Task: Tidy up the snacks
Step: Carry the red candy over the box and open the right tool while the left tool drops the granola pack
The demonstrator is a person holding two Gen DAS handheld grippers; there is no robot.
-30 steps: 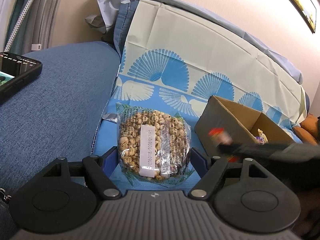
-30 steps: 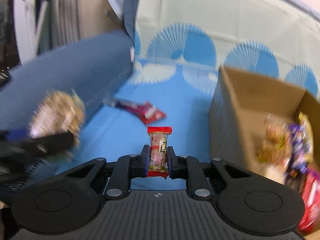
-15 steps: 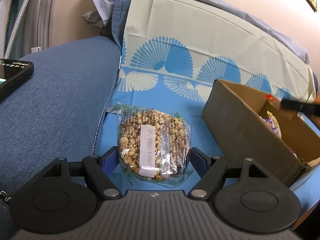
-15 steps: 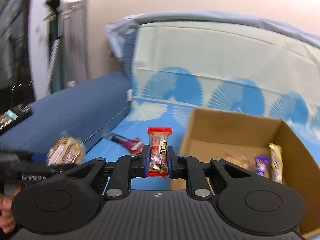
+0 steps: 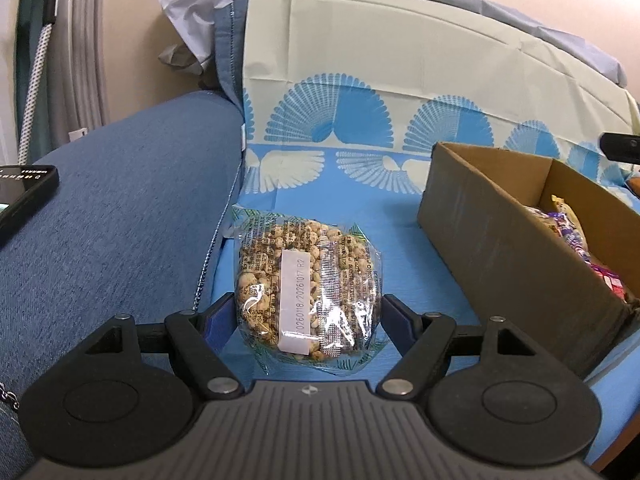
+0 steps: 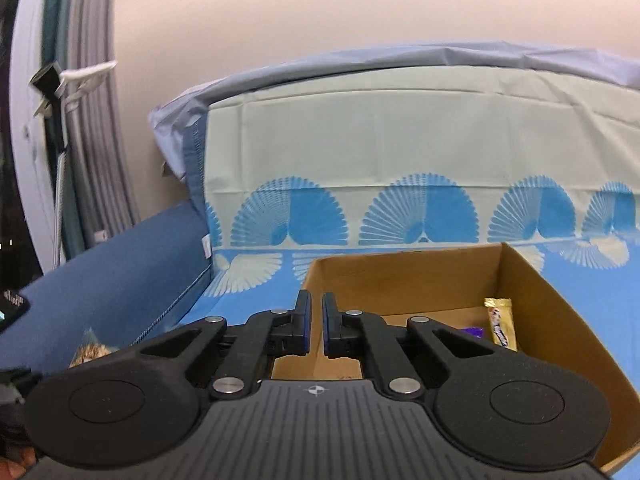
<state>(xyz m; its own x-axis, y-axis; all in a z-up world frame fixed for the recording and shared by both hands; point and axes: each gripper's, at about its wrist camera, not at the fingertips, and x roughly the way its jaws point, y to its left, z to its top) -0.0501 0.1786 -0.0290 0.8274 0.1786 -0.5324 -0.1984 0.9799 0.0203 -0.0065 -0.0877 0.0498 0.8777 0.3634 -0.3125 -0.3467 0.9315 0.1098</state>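
Left claw (image 5: 308, 312) grips the bag of puffed snacks (image 5: 306, 286) by both sides, held above the blue cloth, left of the cardboard box (image 5: 516, 256). Right claw (image 6: 316, 322) sits closed and empty over the box. Best to carry the bag level, clear the near wall, then release low inside.

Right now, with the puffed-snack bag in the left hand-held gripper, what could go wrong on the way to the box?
1. The puffed-snack bag is slick and bulges past the left hand-held gripper; it might slip out.
2. The cardboard box has a tall near wall; a low carry could snag on it.
3. The right hand-held gripper, shut and empty, is over the box, so the two could collide.
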